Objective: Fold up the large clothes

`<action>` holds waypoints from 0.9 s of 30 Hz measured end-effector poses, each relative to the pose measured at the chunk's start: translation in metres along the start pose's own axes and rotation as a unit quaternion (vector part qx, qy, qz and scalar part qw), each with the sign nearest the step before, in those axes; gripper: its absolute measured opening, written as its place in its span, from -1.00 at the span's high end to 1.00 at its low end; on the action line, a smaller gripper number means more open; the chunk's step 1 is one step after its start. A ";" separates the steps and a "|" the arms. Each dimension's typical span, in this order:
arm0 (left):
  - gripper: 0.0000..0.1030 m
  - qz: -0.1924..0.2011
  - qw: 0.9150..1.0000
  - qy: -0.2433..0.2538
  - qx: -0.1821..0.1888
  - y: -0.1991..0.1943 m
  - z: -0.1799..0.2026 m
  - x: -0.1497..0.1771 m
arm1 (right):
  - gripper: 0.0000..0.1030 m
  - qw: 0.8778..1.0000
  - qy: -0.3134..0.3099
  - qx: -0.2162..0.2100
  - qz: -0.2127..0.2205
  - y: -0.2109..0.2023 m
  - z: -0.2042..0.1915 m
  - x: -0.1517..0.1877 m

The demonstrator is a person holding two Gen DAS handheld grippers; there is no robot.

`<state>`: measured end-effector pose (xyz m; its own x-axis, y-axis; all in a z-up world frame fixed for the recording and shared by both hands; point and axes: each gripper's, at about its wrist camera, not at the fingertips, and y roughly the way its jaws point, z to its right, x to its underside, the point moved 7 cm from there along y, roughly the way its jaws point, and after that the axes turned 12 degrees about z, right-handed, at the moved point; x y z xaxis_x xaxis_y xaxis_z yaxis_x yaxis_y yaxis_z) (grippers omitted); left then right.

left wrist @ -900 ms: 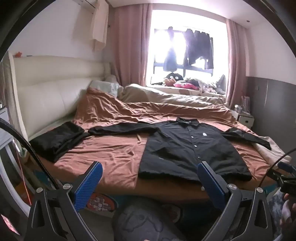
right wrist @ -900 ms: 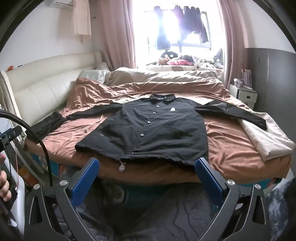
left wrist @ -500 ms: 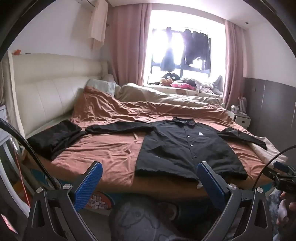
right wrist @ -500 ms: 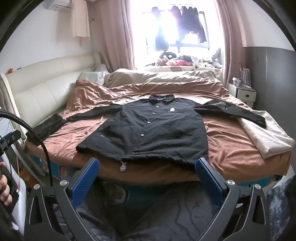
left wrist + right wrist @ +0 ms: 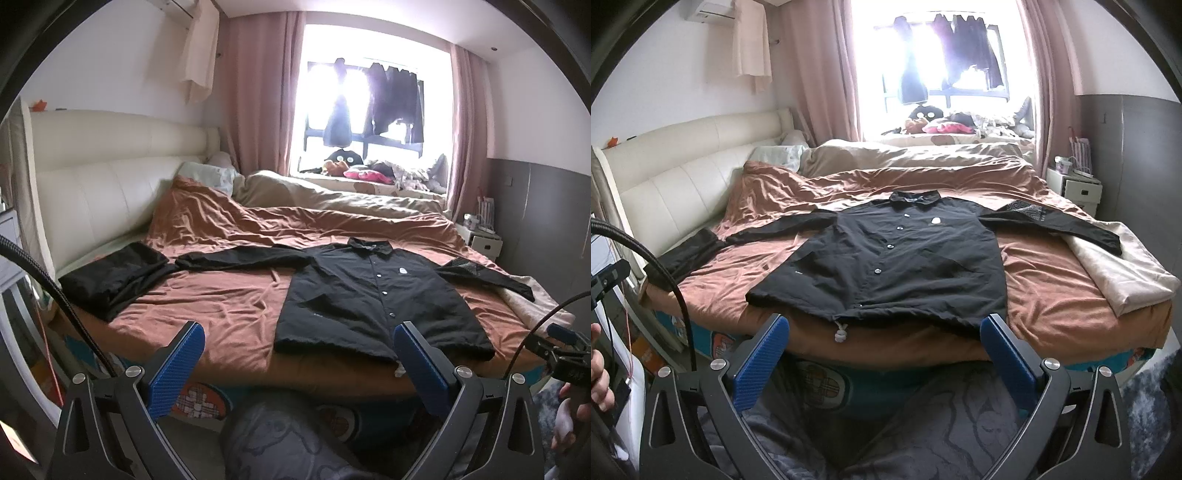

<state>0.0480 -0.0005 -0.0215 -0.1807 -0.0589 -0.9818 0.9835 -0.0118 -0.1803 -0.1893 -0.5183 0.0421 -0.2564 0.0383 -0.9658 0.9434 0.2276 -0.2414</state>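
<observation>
Jacket (image 5: 886, 258): black, spread flat on bed (image 5: 1052, 295), buttoned, sleeves out.
Chest patch (image 5: 936, 221): white; writing unreadable.
Left hand-held gripper (image 5: 295, 363): wide, empty.
Right hand-held gripper (image 5: 884, 354): wide, empty.

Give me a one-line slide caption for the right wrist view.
Open right gripper hangs before the bed, where a black jacket lies buttoned, sleeves spread, ready for folding.

Black button-front jacket (image 5: 897, 262) spread flat, front up, sleeves out, collar toward window, hem at bed edge.
</observation>
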 end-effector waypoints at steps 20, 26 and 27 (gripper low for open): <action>-0.99 -0.005 1.000 0.002 -0.005 0.000 0.001 0.005 | -1.00 1.000 0.004 0.000 -0.002 0.000 -0.001 0.002; -0.99 -0.006 1.000 0.002 -0.005 0.000 0.000 0.005 | -1.00 1.000 0.003 -0.001 -0.002 0.001 -0.001 0.003; -0.99 -0.006 1.000 0.002 -0.005 0.000 0.000 0.005 | -1.00 1.000 0.003 -0.001 -0.002 0.001 0.000 0.003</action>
<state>0.0471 -0.0011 -0.0264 -0.1918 -0.0553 -0.9799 0.9814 -0.0024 -0.1920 -0.1892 -0.5180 0.0389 -0.2613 0.0431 -0.9643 0.9421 0.2290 -0.2451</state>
